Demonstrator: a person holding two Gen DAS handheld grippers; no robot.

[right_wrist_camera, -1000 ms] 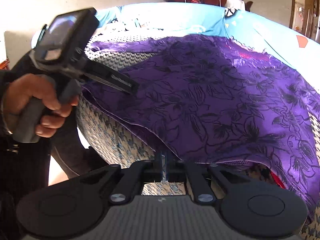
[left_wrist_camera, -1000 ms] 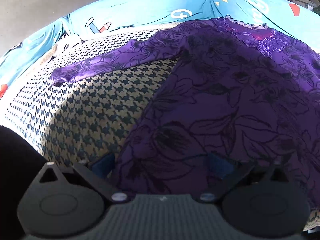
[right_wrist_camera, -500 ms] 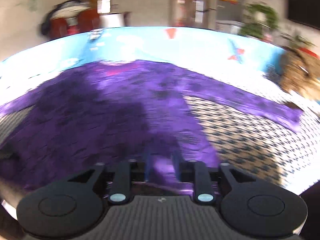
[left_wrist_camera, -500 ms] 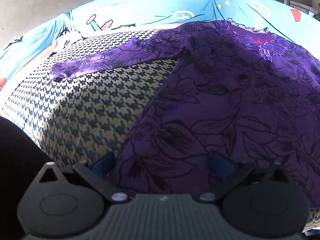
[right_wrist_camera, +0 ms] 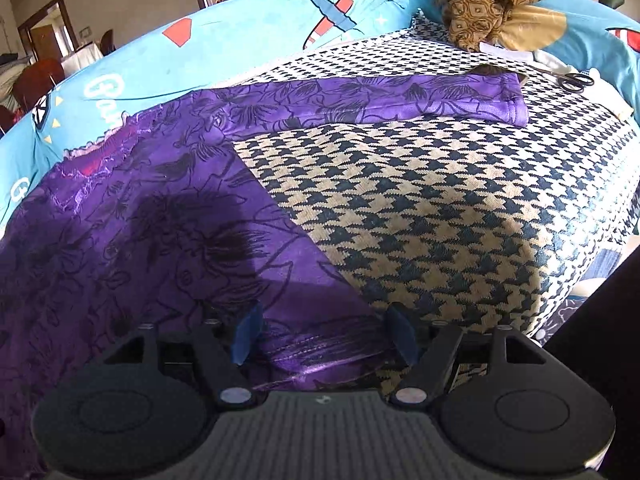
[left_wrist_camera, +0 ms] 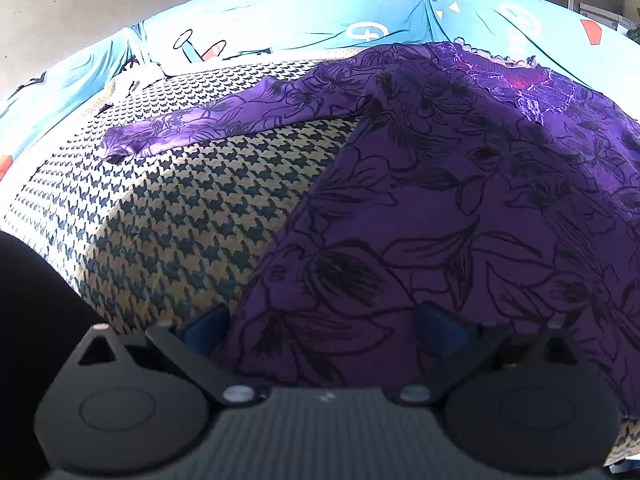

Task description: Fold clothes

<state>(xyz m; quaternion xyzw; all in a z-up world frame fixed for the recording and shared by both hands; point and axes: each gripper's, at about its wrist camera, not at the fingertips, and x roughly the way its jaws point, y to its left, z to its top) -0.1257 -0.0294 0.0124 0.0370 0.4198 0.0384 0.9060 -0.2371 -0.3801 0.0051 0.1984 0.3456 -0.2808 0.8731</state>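
Note:
A purple floral long-sleeved garment (left_wrist_camera: pixel 460 200) lies spread flat on a houndstooth blanket (left_wrist_camera: pixel 180 216). Its left sleeve (left_wrist_camera: pixel 224 120) stretches out sideways. My left gripper (left_wrist_camera: pixel 324 328) sits at the lower left hem, blue pads wide apart, with the cloth lying loose between them. In the right wrist view the garment (right_wrist_camera: pixel 140 220) fills the left half and its right sleeve (right_wrist_camera: pixel 400 100) reaches right. My right gripper (right_wrist_camera: pixel 324 334) is at the lower right hem corner. Its jaws are opening, and the hem lies between the pads unpinched.
A turquoise printed sheet (left_wrist_camera: pixel 280 16) covers the bed beyond the blanket (right_wrist_camera: pixel 440 200). A brown-and-gold heap of cloth (right_wrist_camera: pixel 488 4) and black-handled scissors (right_wrist_camera: pixel 576 80) lie at the far right. The bed edge drops off on the right, beside a dark shape.
The right gripper swung right and rolled: it was shut at the hem facing the other hand's gripper, and now its jaws are apart and it faces the right sleeve. The left gripper kept still.

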